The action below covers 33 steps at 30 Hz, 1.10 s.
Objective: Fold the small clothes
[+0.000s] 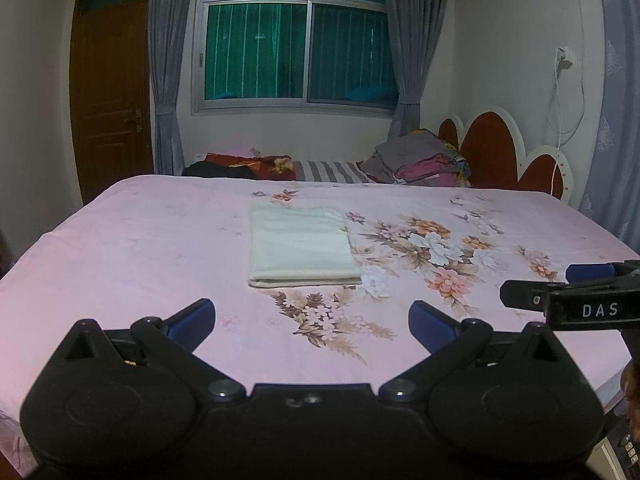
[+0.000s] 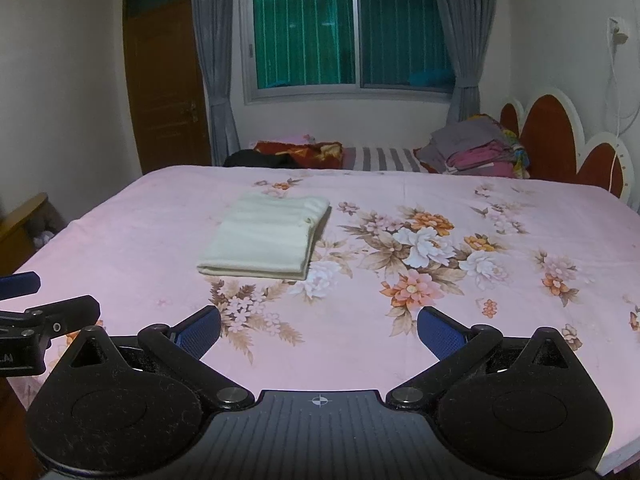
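Observation:
A cream garment [image 1: 301, 247] lies folded into a neat rectangle on the pink floral bedsheet [image 1: 140, 248], its folded edge toward me. My left gripper [image 1: 312, 322] is open above the near part of the bed, a short way in front of the garment, holding nothing. In the right wrist view the same folded garment [image 2: 264, 238] lies ahead and to the left. My right gripper [image 2: 319, 330] is open too, empty, over the flower print. Each gripper shows at the edge of the other's view: the right gripper [image 1: 576, 292] and the left gripper [image 2: 36, 304].
A pile of grey and pink clothes [image 1: 420, 158] sits at the far end by the red scalloped headboard [image 1: 496, 152]. A striped pillow [image 1: 332, 171] and dark red bedding [image 1: 256, 164] lie beyond the sheet. A brown door [image 1: 112, 92], curtained window [image 1: 296, 48] and wooden furniture [image 2: 20, 220] surround the bed.

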Motion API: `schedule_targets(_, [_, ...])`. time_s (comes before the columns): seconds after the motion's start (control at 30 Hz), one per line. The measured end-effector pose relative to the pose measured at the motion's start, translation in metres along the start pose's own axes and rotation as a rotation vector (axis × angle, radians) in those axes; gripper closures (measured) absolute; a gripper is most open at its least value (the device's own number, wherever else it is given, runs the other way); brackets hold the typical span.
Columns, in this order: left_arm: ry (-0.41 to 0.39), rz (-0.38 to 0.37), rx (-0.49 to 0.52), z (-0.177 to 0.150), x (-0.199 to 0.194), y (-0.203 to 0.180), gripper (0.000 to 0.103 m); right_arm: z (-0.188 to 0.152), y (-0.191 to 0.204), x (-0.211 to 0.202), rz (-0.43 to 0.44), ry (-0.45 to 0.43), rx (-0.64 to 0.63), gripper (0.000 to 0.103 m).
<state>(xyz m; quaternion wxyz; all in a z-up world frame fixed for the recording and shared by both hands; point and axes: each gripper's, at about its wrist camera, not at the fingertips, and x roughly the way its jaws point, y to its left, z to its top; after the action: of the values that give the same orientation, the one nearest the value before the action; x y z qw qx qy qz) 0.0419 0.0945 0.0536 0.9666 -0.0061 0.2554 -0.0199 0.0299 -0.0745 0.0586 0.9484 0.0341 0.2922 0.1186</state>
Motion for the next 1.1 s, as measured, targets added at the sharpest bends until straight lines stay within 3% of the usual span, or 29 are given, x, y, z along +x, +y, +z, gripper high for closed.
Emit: schedule_targets(1.1, [0.005, 0.013, 0.007, 0.0031, 0.0011, -0.0029, 0.0, 0.0007, -0.0066, 0.0007, 0.008, 0.002, -0.008, 0.0])
